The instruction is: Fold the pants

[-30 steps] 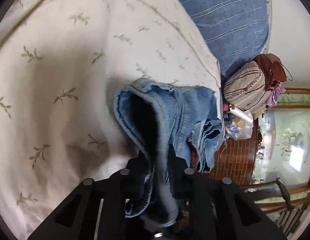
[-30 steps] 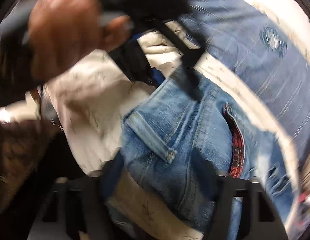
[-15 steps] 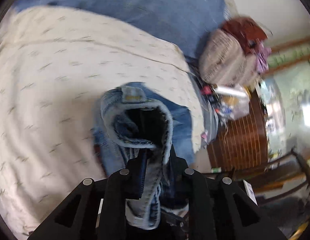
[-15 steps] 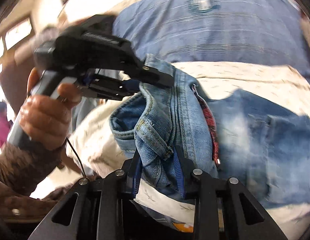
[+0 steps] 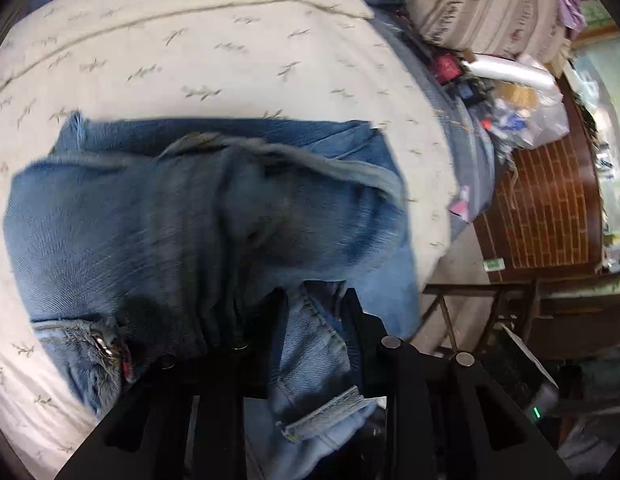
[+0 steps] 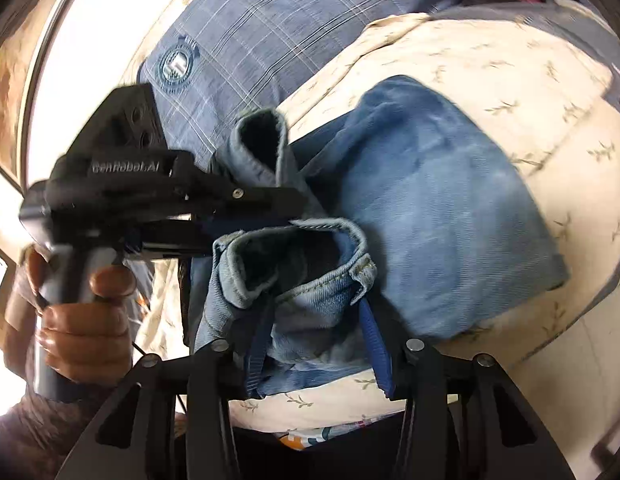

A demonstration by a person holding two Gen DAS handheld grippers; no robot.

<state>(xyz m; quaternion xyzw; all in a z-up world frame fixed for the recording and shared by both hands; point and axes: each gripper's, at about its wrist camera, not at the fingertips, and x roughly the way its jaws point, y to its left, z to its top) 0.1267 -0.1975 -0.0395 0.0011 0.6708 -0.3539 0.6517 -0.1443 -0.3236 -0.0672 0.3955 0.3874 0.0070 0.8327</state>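
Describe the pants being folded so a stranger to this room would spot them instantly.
Start at the cream bedspread printed with small leafy sprigs. On it lie the blue denim jeans, bunched at one end where the left gripper and right gripper each pinch a hem. The plaid blue shirt nearby is thinner and carries a round crest; the jeans are plain, heavy denim.

Two close wrist views (shared jeans point(image 5: 189, 220))
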